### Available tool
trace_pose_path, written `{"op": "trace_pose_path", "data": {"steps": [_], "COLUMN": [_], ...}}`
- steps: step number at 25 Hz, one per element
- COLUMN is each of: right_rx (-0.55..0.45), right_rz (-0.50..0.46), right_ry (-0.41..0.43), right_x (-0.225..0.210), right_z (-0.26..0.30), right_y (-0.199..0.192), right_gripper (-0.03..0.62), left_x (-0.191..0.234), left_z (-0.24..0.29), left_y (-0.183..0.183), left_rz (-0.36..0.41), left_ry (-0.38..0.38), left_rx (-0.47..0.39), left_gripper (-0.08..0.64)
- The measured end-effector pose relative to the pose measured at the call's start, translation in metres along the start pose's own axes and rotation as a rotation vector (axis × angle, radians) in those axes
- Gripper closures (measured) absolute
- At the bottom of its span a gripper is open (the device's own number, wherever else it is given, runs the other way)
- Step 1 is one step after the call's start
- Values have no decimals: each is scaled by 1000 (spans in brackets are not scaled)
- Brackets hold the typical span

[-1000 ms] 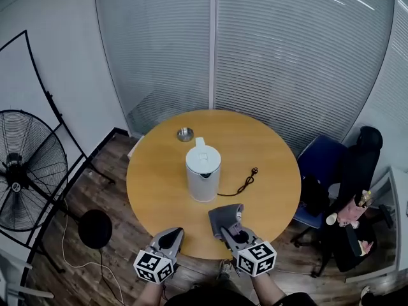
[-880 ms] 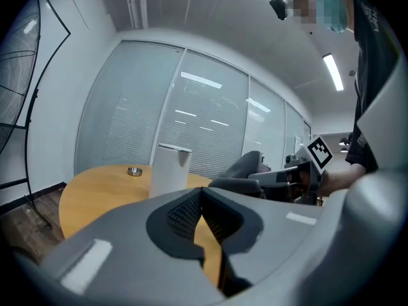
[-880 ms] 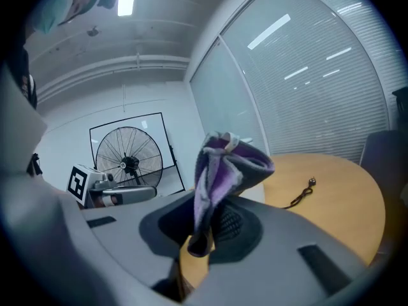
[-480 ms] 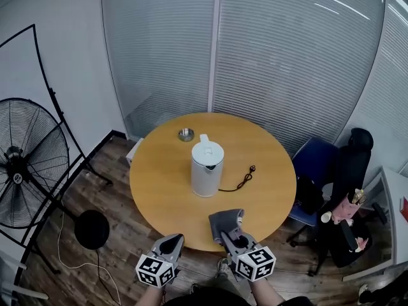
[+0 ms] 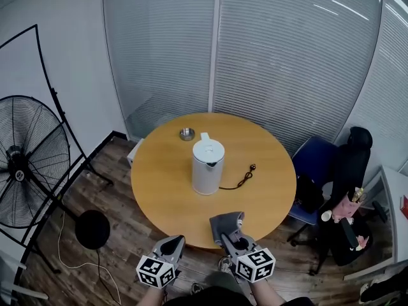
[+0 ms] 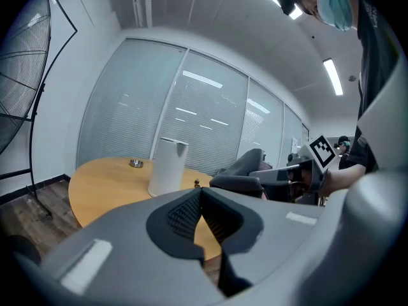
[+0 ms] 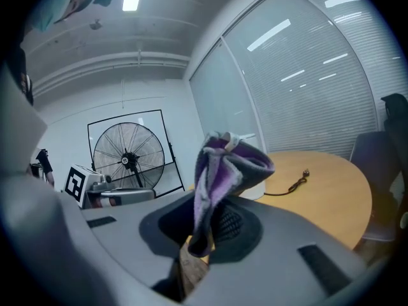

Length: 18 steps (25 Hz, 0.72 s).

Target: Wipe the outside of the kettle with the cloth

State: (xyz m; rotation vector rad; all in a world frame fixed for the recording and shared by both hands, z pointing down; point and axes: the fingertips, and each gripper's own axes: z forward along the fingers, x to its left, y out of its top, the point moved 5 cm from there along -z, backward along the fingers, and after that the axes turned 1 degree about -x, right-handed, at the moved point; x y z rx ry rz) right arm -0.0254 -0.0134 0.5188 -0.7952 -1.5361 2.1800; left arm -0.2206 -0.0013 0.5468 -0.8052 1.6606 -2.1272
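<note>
Lower left: left claw (image 5: 173,241) clenched, empty, just below the round surface's (image 5: 162,183) near edge. Centre: white kettle (image 5: 208,167) upright on surface. Lower centre-right: right claw (image 5: 231,236) grasping grey cloth (image 5: 225,222), apart from kettle.

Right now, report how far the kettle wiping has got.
Done: the cloth is picked up, clamped in the right gripper. In hand: both grippers hover by the near edge of the table, the left gripper shut and empty. Left: all the wiping; the cloth is well short of the kettle, which stands mid-table, not yet touched.
</note>
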Motion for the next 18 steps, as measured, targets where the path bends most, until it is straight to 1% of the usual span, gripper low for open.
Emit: {"op": "trace_pose_path", "data": {"steps": [18], "right_rx": [15], "right_rz": [-25], "right_ry": [0], "right_x": [-4], "right_z": [1], "right_y": [4], "right_gripper": [551], "left_x": [-1], "left_z": [7], "left_y": [0], "left_rz": [0], "left_ry": [-5], "left_rx": [-3], "left_gripper": [549]}}
